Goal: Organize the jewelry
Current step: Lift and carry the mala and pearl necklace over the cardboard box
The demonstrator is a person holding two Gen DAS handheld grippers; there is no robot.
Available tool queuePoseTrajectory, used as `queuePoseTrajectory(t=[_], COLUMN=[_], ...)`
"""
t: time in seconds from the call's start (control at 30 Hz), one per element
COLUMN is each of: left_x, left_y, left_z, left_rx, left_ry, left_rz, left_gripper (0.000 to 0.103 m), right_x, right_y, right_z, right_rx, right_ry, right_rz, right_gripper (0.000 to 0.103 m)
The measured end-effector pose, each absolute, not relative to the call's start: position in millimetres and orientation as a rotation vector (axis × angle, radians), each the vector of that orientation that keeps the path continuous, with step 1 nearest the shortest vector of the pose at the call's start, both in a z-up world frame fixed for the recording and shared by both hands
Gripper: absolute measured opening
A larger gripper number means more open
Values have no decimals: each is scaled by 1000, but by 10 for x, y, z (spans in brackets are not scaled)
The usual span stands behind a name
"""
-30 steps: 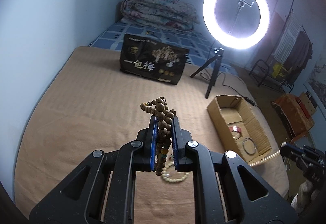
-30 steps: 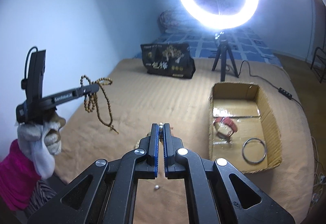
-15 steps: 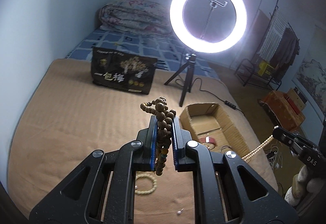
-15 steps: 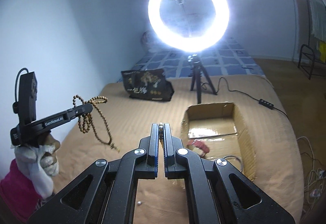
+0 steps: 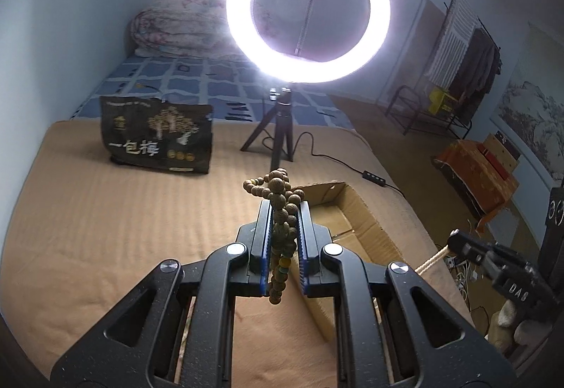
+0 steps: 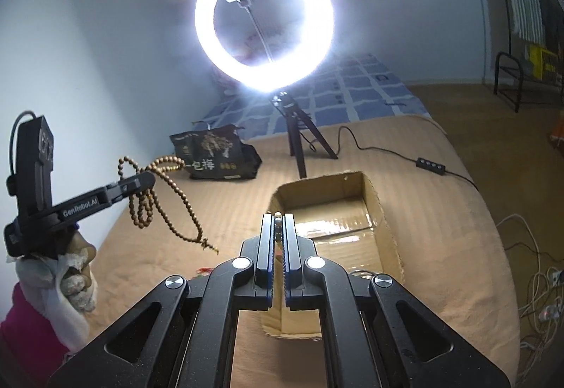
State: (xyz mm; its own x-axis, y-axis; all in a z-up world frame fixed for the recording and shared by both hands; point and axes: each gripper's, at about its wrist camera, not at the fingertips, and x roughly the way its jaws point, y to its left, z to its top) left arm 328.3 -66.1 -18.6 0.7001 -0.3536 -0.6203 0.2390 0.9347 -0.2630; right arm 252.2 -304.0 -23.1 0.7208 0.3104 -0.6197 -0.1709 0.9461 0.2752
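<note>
My left gripper [image 5: 284,208] is shut on a brown wooden bead string [image 5: 280,211], held in the air left of the open cardboard box [image 5: 356,211]. From the right wrist view the bead string [image 6: 165,197] hangs in loops from the left gripper [image 6: 148,178]. My right gripper [image 6: 278,217] is shut on a pale bead strand [image 6: 278,222] and is held over the near end of the box [image 6: 373,208]. In the left wrist view the pale strand [image 5: 431,259] trails from the right gripper [image 5: 454,241].
A lit ring light on a tripod [image 5: 282,127] stands behind the box, its cable [image 6: 430,164] running right. A black snack bag [image 5: 157,137] stands at the back left. The bed edge drops off at right, with cables [image 6: 535,289] on the floor.
Both grippers have moved toward the box and tilted upward with their bead strings. The box now lies under the right gripper and close beside the left one.
</note>
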Motion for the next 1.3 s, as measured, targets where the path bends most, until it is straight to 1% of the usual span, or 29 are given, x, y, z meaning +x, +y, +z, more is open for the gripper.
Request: queuePoseTrajectory(t=[0.57,1.0,1.2,1.27,1.3], left_x=[3868,4201,4257,4274,4282], left_y=[-1435,-1818,-1876,-1892,-1898], left_z=[-394,-893,-1023,-1054,-1065], left_rx=[-112,-64,-64,-58,-58], left_ry=[769,871,907,921,926], left_rz=[-386,-397,-399,-396,-398], left_gripper=[11,11,11,16,27], right_x=[2819,2962,2986,3014,3022], right_y=[-3204,-3347,-3341,-3328,-3315], right_z=[-717,-1101,-1207,-1236,-1251], right_rx=[219,226,208,195,182], right_ry=[848,953,989,995,1003], right_rz=[236,198,192,186,181], right_gripper=[3,3,3,3,3])
